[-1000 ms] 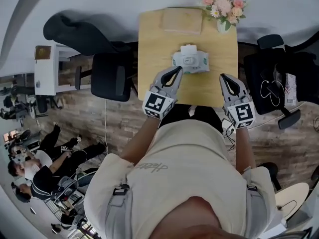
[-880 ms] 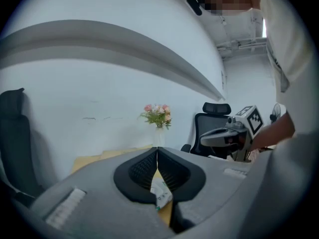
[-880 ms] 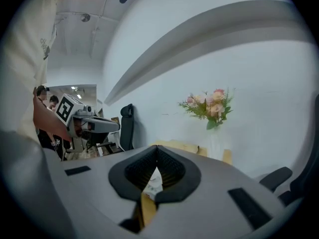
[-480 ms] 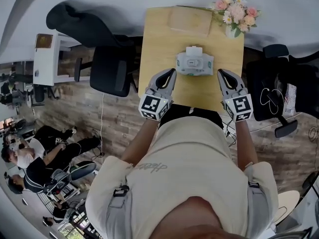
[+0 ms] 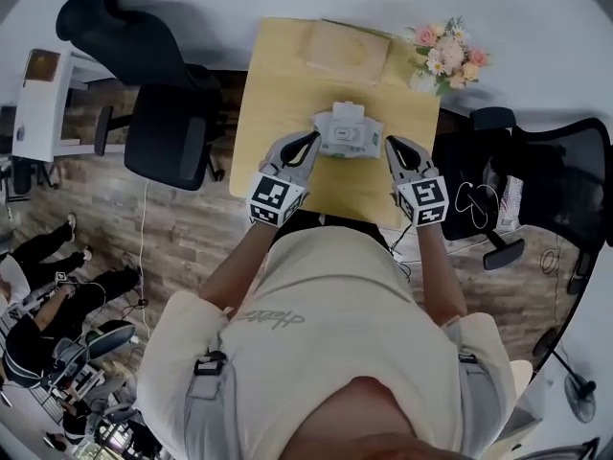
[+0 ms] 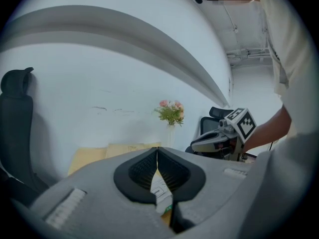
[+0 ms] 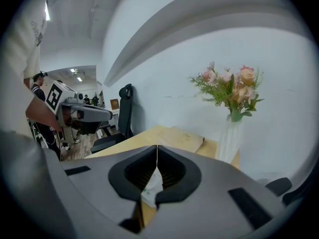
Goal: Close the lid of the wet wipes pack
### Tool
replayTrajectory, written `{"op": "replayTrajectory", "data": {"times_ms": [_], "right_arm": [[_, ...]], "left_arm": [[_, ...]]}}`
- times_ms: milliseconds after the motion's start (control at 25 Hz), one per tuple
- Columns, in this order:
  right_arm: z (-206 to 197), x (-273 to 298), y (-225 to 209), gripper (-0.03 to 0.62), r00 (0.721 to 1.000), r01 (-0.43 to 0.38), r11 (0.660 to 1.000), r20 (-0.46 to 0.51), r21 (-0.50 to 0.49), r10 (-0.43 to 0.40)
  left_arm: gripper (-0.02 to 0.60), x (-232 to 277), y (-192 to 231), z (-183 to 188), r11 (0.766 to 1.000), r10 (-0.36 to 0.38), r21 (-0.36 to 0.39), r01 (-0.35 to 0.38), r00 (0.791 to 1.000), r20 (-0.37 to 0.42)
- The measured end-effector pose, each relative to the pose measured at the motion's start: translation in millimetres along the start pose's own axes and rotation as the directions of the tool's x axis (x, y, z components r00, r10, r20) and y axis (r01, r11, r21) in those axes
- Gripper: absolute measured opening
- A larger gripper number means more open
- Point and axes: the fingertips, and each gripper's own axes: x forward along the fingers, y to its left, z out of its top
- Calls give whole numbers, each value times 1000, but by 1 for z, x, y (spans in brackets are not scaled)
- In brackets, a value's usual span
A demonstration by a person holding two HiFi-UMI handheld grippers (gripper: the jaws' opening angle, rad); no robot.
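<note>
The wet wipes pack [image 5: 347, 134], white with green print, lies near the middle of the wooden table [image 5: 278, 94]. Its white lid [image 5: 347, 111] stands raised at the far side. My left gripper [image 5: 312, 140] is just left of the pack, its jaws shut with nothing between them. Just right of the pack is my right gripper [image 5: 390, 145], also shut and empty. In the left gripper view the tips [image 6: 157, 151] meet, and a piece of the pack [image 6: 160, 193] shows below them. The right gripper view shows the same: joined tips [image 7: 157, 147] over the pack [image 7: 152, 187].
A vase of pink flowers [image 5: 442, 51] stands at the table's far right corner. A flat brown box [image 5: 335, 46] lies at the far edge. Black office chairs stand on the left [image 5: 172, 137] and right [image 5: 536, 175]. People sit on the floor at lower left [image 5: 38, 286].
Both grippers have moved forward and inward and now flank the pack closely. The right one moved most. The head view has shifted, so the table sits further left.
</note>
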Motion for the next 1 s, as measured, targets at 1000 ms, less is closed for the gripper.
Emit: {"op": "replayTrajectory", "data": {"times_ms": [1000], "right_arm": [[-88,168,-47,58,924,-86,981,-354,175,144]], "left_arm": [[18,-9,66,-38,992,66,-108,-70,997,-46]]}}
